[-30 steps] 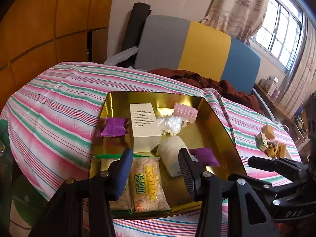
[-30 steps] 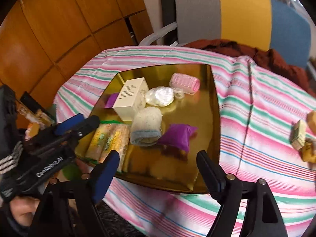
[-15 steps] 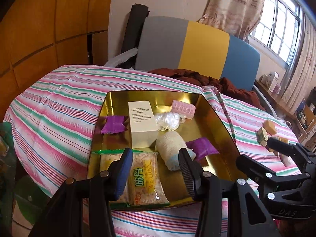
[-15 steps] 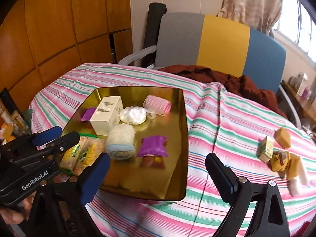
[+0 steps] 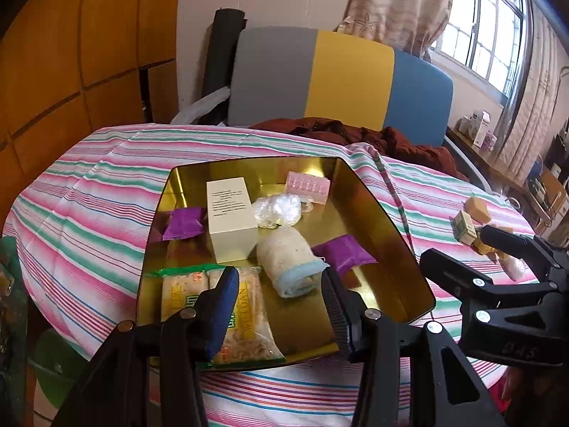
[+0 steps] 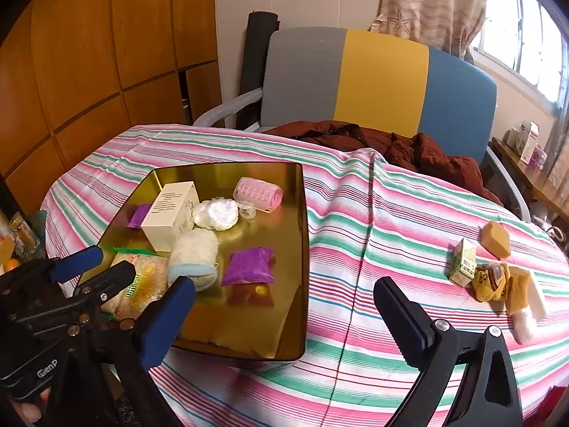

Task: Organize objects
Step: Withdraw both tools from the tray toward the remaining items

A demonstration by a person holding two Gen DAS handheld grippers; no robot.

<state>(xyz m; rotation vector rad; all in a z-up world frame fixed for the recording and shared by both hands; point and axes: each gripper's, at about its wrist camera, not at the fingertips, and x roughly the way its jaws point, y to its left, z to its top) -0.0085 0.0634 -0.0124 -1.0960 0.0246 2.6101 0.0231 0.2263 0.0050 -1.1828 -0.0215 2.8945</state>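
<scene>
Background only: worktop under a pink/green/white striped cloth (image 6: 391,213). Behind it, a chair back (image 6: 377,82) in grey, yellow and blue panels, with a dark red-brown jacket (image 6: 409,149) bunched on the seat, touching the cloth edge. Black roll (image 5: 222,46) upright beside the chair. Orange wood panel wall (image 6: 89,53) on one side; patterned curtain (image 5: 398,3) and window (image 5: 490,25) on the other.

Left gripper (image 5: 277,295): black plastic frame, blue pads on fingers (image 5: 224,306), ribbed inner faces, silver screws at pivots. Right gripper (image 6: 284,316): same black build, blue pads, silver screws. White lettering on left gripper body, possibly "GenP", rest hidden by arm.
</scene>
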